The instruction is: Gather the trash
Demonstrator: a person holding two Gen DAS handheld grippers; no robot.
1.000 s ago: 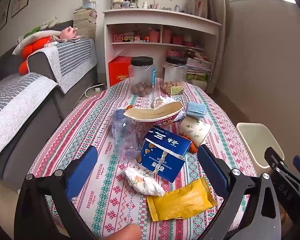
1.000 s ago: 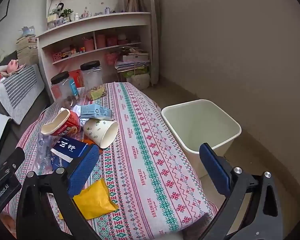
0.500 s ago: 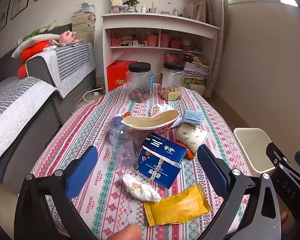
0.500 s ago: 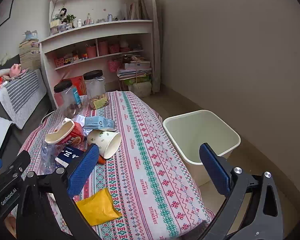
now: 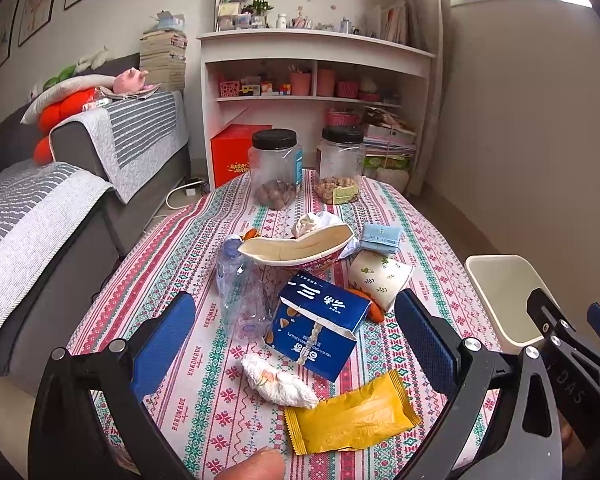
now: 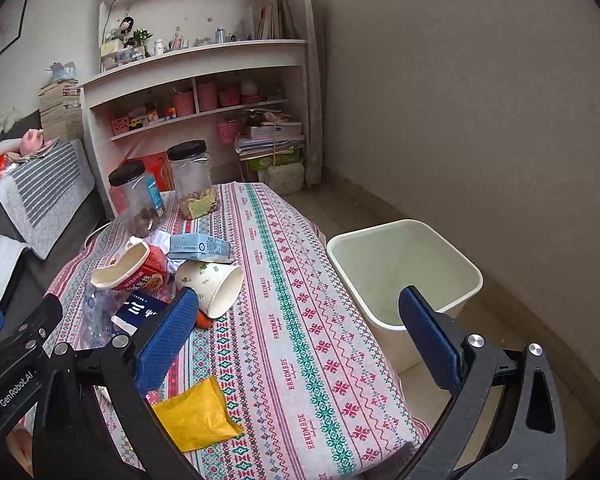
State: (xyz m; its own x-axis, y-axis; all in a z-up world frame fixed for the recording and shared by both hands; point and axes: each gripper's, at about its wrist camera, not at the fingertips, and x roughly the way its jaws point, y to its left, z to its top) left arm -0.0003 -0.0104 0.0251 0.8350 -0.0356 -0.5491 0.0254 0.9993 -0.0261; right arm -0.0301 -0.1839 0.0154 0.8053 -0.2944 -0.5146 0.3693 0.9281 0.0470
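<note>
- Ahead of my left gripper (image 5: 294, 344), whose jaws stand wide apart and empty, the trash lies on the patterned tablecloth (image 5: 420, 232): a crumpled white tissue wad (image 5: 278, 384) just below the fingertips' midline, and a flat yellow foil snack wrapper (image 5: 350, 416) beside it, nearer my right finger.
- Further out from that gripper sit a torn blue cardboard carton (image 5: 320, 326), a crushed clear plastic bottle (image 5: 240, 292), a squashed red-and-white paper bowl (image 5: 298, 246) and a tipped floral paper cup (image 5: 378, 278).
- From the right wrist, my right gripper (image 6: 296, 340) is likewise spread and carrying nothing; the cream square plastic bin (image 6: 404, 268) stands on the floor just past its right finger, beside the table edge.
- Risk, as I judge it: the litter is packed close, so closing on the tissue could also catch the wrapper or nudge the carton.
- The thin wrapper may slide flat under a finger instead of lifting.
- Two lidded clear jars (image 6: 194, 178) beyond the pile hold food; sweeping too far forward could knock them.
</note>
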